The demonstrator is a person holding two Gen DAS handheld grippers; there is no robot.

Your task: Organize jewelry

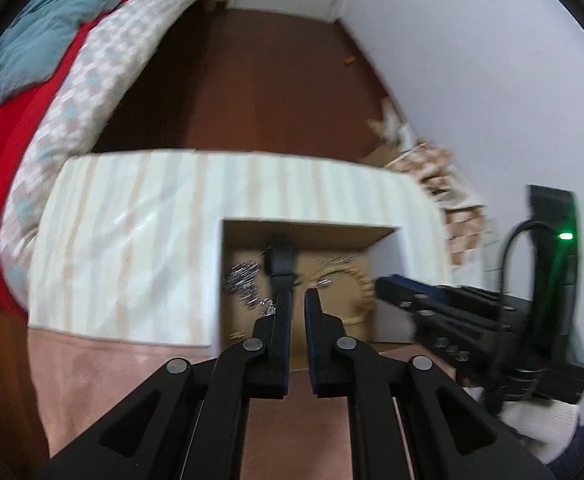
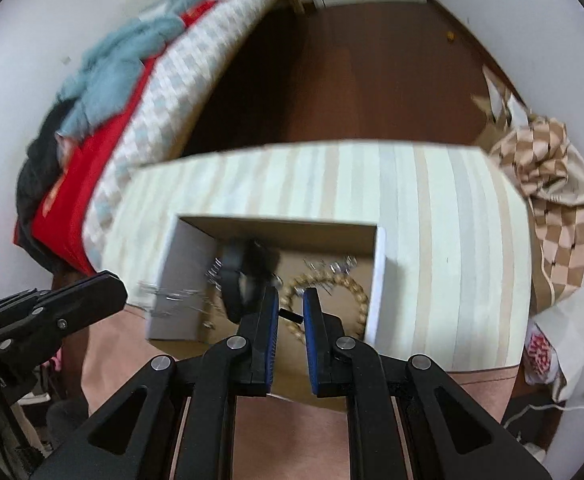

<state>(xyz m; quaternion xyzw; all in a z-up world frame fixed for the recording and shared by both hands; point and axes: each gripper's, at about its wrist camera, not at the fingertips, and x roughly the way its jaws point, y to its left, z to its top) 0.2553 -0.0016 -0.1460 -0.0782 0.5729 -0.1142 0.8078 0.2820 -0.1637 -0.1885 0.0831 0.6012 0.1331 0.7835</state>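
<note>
Both tongs hover at the near edge of the open box [image 2: 172, 280], likely so each can reach the jewelry inside. The left tongs [image 1: 297, 300] stand a narrow gap apart, holding nothing clearly; a silver chain [image 1: 244, 276] lies just beside them. The right tongs [image 2: 290, 298] are likewise slightly parted above the bead bracelet [image 2: 355, 292]. A black watch [image 2: 240, 280] lies beyond, on the striped counter [image 2: 451, 240].

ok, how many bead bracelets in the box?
1. The bead bracelet lies in the right half of the box, beside the black watch and blurred silver chains. More may be hidden behind the fingers.
</note>
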